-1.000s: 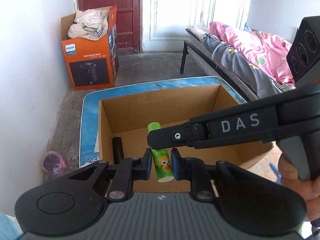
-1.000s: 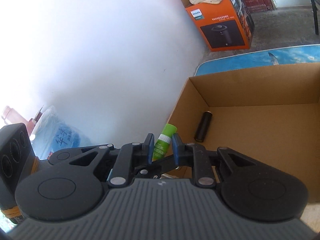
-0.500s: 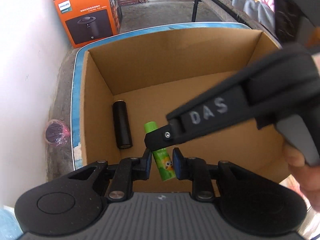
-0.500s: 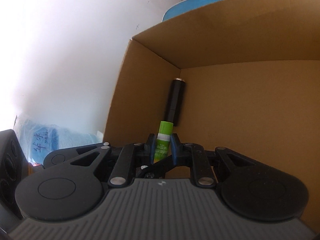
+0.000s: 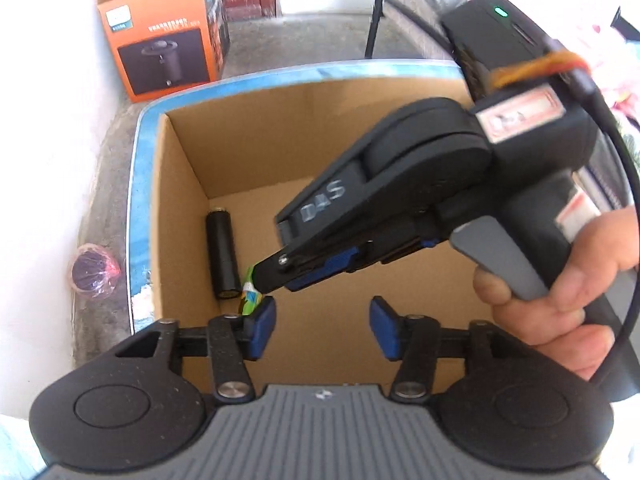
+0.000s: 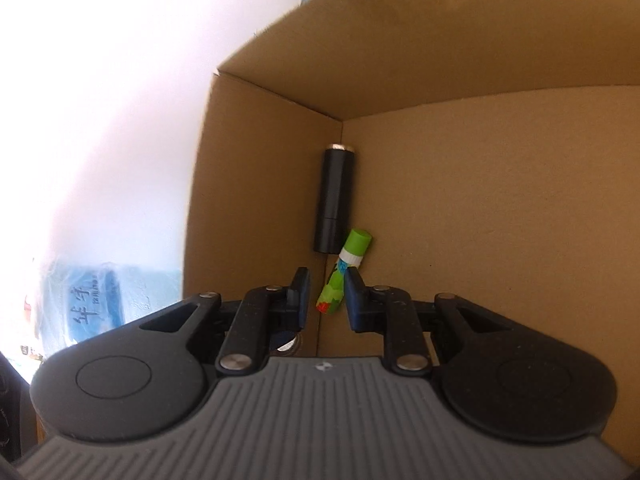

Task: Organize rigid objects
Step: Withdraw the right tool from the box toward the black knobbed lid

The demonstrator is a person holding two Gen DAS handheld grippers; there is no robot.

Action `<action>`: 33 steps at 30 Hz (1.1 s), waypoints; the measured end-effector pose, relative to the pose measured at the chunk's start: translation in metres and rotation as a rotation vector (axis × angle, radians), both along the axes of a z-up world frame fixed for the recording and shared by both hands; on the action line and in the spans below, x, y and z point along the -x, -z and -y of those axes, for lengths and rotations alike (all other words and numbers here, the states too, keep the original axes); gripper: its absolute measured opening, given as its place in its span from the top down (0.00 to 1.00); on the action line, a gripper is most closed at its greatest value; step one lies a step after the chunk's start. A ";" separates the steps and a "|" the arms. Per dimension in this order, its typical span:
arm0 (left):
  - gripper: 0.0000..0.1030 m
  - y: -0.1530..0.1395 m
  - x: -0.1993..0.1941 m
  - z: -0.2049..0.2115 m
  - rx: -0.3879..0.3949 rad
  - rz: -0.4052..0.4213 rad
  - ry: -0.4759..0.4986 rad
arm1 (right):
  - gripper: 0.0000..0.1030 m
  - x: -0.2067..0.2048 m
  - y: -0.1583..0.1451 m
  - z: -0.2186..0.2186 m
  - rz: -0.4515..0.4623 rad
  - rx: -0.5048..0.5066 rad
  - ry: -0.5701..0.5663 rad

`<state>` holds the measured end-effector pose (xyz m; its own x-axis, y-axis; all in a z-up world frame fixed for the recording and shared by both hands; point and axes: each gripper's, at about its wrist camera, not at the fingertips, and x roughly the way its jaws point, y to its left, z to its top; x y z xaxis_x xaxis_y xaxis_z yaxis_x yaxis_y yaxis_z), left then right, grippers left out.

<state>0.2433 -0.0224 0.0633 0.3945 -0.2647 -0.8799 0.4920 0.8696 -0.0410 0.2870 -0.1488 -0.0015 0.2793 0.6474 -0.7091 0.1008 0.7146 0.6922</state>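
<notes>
1 cardboard box [image 5: 176, 216] on blue table [image 5: 138, 184], 2 items inside by L wall: 1 black cylinder [image 6: 334, 200], 1 green tube [image 6: 344, 270], L gripper [image 5: 322, 326] opening, empty, R gripper [image 6: 325, 296] nearly closed around tube, grip unclear

Right claw [image 6: 324, 296] over the cardboard box [image 6: 480, 208], jaws parted a little. Green glue stick [image 6: 345, 272] lies on the box floor between them, cap toward 1 o'clock, touching the right pad. Black cylinder [image 6: 335, 198] at 12 o'clock, against the left wall.
</notes>
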 end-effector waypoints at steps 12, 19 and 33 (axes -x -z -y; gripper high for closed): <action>0.24 -0.056 0.086 -0.042 0.267 0.165 0.028 | 0.75 0.128 -0.107 0.049 0.346 -0.062 0.087; 0.22 -0.044 0.157 -0.056 0.374 0.190 0.027 | 0.71 0.243 -0.130 0.081 0.517 -0.067 0.178; 0.37 0.062 0.251 0.006 0.299 0.057 0.148 | 0.70 0.313 -0.003 0.062 0.406 0.035 0.246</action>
